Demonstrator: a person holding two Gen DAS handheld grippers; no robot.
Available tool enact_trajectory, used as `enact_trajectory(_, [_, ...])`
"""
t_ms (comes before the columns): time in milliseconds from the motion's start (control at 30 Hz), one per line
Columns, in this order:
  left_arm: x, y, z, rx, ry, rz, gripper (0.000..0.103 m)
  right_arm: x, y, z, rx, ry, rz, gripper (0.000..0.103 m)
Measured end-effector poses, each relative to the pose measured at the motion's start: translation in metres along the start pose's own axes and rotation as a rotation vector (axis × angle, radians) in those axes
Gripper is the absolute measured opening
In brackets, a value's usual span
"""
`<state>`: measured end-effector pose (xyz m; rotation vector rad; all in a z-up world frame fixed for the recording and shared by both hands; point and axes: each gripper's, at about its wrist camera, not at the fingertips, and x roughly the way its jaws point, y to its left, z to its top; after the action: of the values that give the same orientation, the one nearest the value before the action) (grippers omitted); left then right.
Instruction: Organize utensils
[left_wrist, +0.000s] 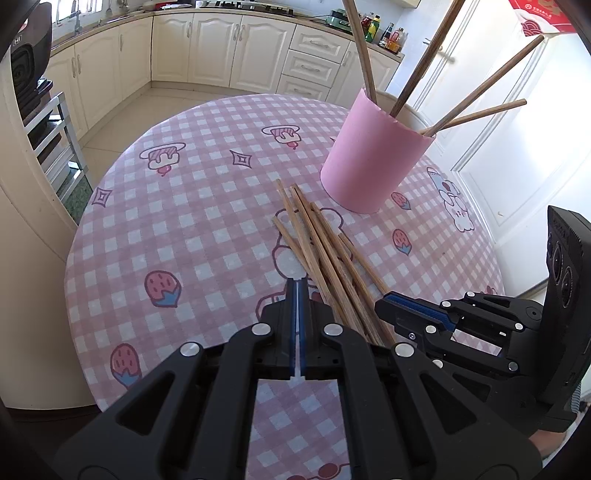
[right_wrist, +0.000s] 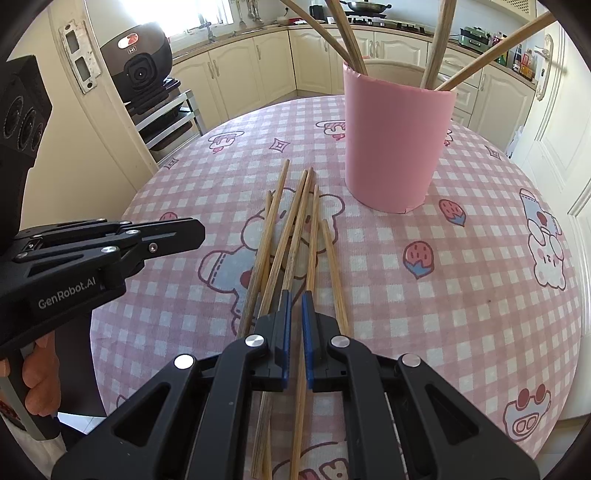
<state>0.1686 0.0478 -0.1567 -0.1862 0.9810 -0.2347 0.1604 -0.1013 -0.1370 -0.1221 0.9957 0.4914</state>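
Several wooden chopsticks (left_wrist: 325, 251) lie in a loose pile on the pink checked tablecloth, also in the right wrist view (right_wrist: 291, 236). A pink cylindrical holder (left_wrist: 373, 158) stands upright behind them with several chopsticks leaning inside; it shows in the right wrist view too (right_wrist: 395, 144). My left gripper (left_wrist: 297, 282) is shut and empty, just left of the pile. My right gripper (right_wrist: 295, 295) is over the pile's near end, jaws narrowly apart around one chopstick; a grip is not clear. It also shows at the right of the left wrist view (left_wrist: 399, 299).
The round table (left_wrist: 177, 229) has its edge near on the left and right. Cream kitchen cabinets (left_wrist: 221, 48) run along the back. A metal rack with a dark appliance (right_wrist: 147, 70) stands to the left. A white door (left_wrist: 517, 147) is on the right.
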Motion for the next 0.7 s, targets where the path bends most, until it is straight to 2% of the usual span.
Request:
enact_trajectory(500, [0.007,-0.010,0.003,0.010,0.014,-0.002,0.001,-0.004,-0.011,-0.002,0.025,-0.020,0.016,0.005])
enact_trajectory(600, [0.009,-0.008,0.007,-0.006,0.032,-0.019,0.001,-0.006,-0.017,-0.001,0.036,-0.026,0.023,0.005])
enact_trajectory(700, [0.009,-0.004,0.013,-0.033,0.030,-0.005,0.002,-0.009,-0.023,-0.001,0.049,-0.034,0.029,0.005])
